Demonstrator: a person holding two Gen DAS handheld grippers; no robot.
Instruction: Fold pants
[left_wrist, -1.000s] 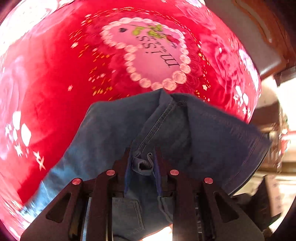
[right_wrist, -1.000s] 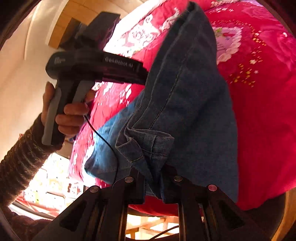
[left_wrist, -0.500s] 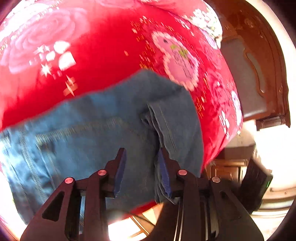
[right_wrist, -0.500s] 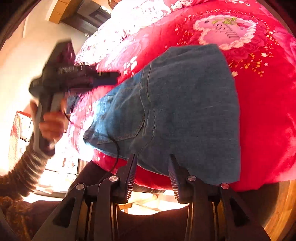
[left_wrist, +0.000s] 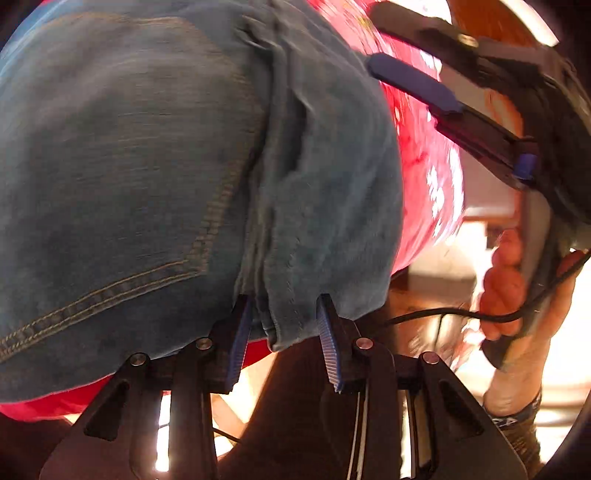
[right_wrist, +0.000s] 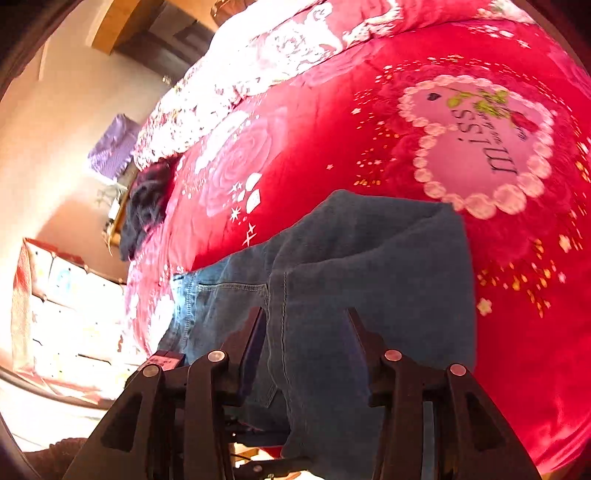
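Through the left wrist camera we see the blue denim pants (left_wrist: 155, 166) filling most of the view, lying folded on the red floral plush blanket (left_wrist: 424, 147) that covers the bed, with a stitched back pocket on the left and a thick folded edge running from far to near down the middle. Our left gripper (left_wrist: 284, 332) has its jaws apart, and that folded edge hangs down between the two blue ribbed pads without being pinched. To the far right we see the right gripper (left_wrist: 413, 81), a black tool with a blue pad, held in the right hand (left_wrist: 517, 288) by its handle, a black cable trailing from it; whether its jaws are apart we cannot tell here. Through the right wrist camera the pants (right_wrist: 369, 266) lie near us on the blanket (right_wrist: 314, 147), close to its near edge, with a pink heart-shaped patch ringed with roses (right_wrist: 480, 147) just beyond them to the far right. The right gripper (right_wrist: 306, 332) stands open above the denim, one finger on each side of a seam, clamping nothing.
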